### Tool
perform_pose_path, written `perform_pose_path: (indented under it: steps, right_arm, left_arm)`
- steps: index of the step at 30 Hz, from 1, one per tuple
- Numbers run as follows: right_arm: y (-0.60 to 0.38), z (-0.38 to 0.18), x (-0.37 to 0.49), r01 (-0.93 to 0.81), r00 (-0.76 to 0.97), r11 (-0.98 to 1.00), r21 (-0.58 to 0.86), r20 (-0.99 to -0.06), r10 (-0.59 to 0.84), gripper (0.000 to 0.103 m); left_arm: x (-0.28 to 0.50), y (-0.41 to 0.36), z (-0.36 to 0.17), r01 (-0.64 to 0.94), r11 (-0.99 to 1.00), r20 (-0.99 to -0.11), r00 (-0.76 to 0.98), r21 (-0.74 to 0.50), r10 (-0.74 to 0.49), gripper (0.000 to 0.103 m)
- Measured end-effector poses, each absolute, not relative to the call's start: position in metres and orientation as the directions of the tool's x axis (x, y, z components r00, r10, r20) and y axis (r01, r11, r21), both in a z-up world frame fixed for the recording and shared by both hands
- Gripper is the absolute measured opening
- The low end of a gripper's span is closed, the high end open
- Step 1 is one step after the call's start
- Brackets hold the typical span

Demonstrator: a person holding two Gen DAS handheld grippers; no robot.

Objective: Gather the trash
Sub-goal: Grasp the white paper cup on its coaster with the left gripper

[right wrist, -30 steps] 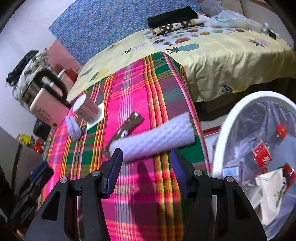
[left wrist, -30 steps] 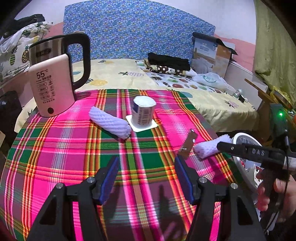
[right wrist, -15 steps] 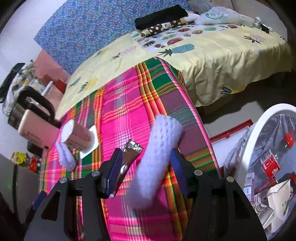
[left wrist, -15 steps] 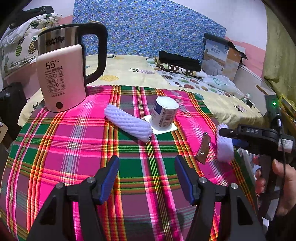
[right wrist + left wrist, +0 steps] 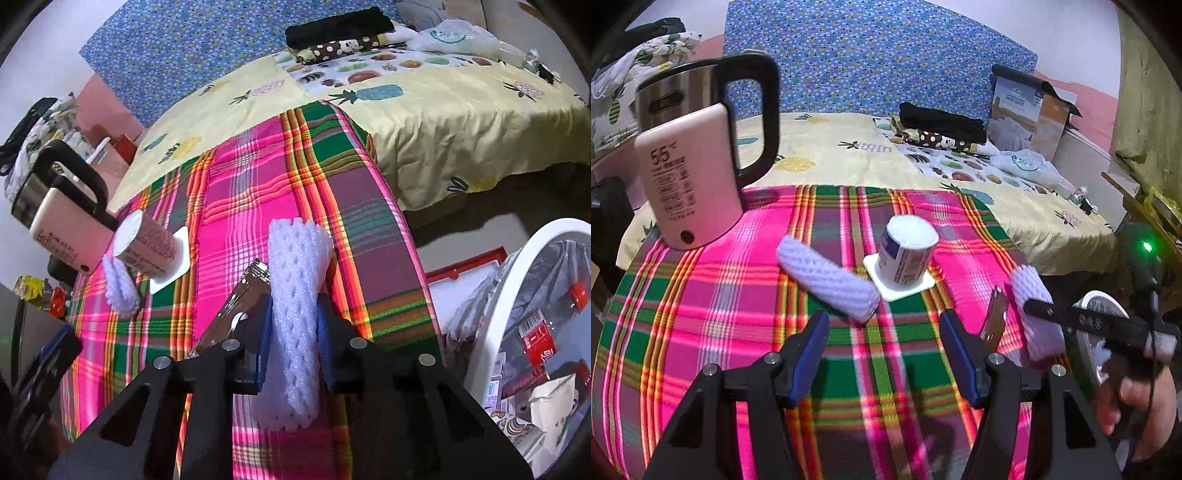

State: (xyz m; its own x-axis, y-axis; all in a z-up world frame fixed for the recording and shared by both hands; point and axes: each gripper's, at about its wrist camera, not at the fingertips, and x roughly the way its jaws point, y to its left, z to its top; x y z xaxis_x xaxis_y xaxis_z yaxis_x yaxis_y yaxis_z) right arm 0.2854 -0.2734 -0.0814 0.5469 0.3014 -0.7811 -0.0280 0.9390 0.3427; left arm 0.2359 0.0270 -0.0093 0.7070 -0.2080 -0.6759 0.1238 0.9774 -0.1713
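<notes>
My right gripper (image 5: 293,338) is shut on a white foam net sleeve (image 5: 295,295) at the table's right edge; it shows in the left wrist view (image 5: 1032,306) too, held by the right gripper (image 5: 1030,306). A shiny brown wrapper (image 5: 236,306) lies just left of it on the plaid cloth, also in the left view (image 5: 993,321). A second foam sleeve (image 5: 827,277) lies mid-table, just ahead of my open, empty left gripper (image 5: 882,350). A white bin (image 5: 517,288) lined with a bag holds trash at the right.
A pink kettle (image 5: 690,170) stands at the table's back left. A paper cup (image 5: 907,254) stands on a white coaster (image 5: 923,286) at the middle. A bed (image 5: 424,96) with clothes lies behind the table. The bin (image 5: 1102,301) stands below the table's right edge.
My right gripper has closed on the foam sleeve, which turned from crosswise to lengthwise between the fingers. My left gripper moved forward toward the second sleeve.
</notes>
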Motion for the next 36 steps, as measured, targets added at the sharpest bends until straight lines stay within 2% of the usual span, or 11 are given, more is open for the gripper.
perform_pose_path:
  steps: [7,13,21,23,24,36]
  right_arm:
    - [-0.277,-0.070,0.278,-0.073,0.580,0.936,0.344,-0.749,0.320,0.023]
    - [-0.281,-0.070,0.278,-0.091,0.584,0.932,0.351,-0.739,0.335,0.023]
    - [-0.286,-0.073,0.279,-0.089,0.583,0.925,0.369,-0.734,0.348,0.023]
    - [-0.286,-0.074,0.279,-0.089,0.583,0.924,0.372,-0.733,0.351,0.023]
    - [-0.287,-0.074,0.278,-0.090,0.583,0.924,0.371,-0.733,0.351,0.023]
    - [-0.293,-0.057,0.258,-0.111,0.618,0.929,0.352,-0.708,0.342,0.023]
  left_arm:
    - [0.268,0.005,-0.015,0.132,0.978,-0.684,0.700,-0.158,-0.205,0.065]
    - [0.297,-0.010,-0.026,0.099,0.985,-0.704,0.690,-0.138,-0.168,0.069]
    - [0.320,-0.017,-0.038,0.064,0.992,-0.718,0.686,-0.105,-0.120,0.069]
    - [0.324,-0.020,-0.040,0.065,0.994,-0.719,0.687,-0.090,-0.110,0.062]
    - [0.324,-0.021,-0.040,0.068,0.994,-0.720,0.686,-0.083,-0.107,0.052]
    - [0.289,-0.024,-0.008,0.108,0.992,-0.670,0.732,-0.065,-0.123,0.052]
